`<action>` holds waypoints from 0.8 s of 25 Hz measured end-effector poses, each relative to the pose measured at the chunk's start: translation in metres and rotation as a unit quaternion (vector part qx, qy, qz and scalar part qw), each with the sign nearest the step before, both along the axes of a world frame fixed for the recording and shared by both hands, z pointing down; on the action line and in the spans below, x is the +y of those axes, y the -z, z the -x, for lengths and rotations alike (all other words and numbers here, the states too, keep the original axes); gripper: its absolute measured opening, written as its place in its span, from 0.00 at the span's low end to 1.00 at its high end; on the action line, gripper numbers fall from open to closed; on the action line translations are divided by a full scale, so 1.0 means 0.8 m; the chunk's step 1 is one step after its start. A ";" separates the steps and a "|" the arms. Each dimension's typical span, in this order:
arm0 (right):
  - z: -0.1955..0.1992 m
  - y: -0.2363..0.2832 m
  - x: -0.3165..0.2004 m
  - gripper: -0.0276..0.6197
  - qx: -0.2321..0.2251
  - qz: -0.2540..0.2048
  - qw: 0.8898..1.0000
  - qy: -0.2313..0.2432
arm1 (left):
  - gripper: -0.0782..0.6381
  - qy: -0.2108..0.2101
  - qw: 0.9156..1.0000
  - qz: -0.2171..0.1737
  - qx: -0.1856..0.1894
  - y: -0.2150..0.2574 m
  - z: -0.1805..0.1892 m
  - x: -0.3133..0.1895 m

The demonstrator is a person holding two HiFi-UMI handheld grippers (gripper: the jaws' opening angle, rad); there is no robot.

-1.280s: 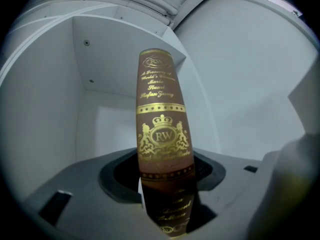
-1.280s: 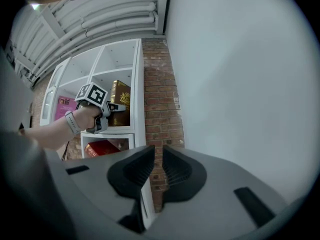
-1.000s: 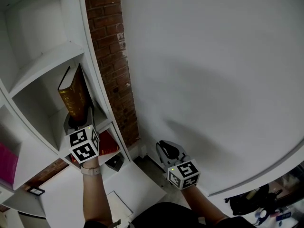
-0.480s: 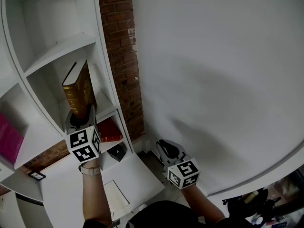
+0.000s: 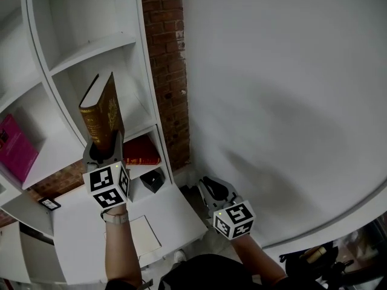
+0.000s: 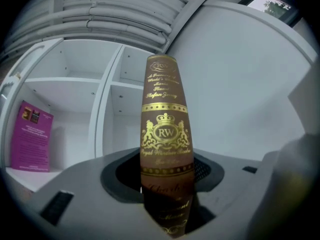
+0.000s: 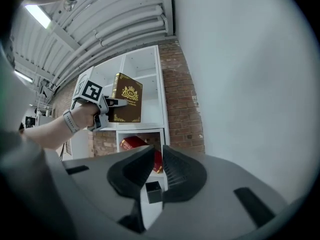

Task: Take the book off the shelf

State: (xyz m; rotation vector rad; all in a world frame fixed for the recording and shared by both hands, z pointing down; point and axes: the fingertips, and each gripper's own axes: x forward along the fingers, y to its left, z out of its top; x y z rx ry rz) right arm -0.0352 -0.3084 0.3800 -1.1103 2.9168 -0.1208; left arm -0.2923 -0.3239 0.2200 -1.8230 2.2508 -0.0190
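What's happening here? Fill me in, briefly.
A person holds a two-jaw gripper in each hand. The left gripper is clamped on the lower spine of a brown hardcover book with gold lettering, holding it upright in front of the white shelf unit, apparently clear of its compartment. The right gripper sits low beside the white wall, jaws narrowly apart with nothing between them.

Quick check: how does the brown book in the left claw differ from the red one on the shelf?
The brown book stands upright, gripped by the left claw; the red book rests tilted in a shelf compartment, untouched. The brown book's cover is brown, the red book's red. Both carry gold print.
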 end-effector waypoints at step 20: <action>0.042 -0.031 0.113 0.13 0.012 0.013 0.994 0.111 | 0.42 0.054 0.998 0.022 0.010 -0.075 -0.008 0.165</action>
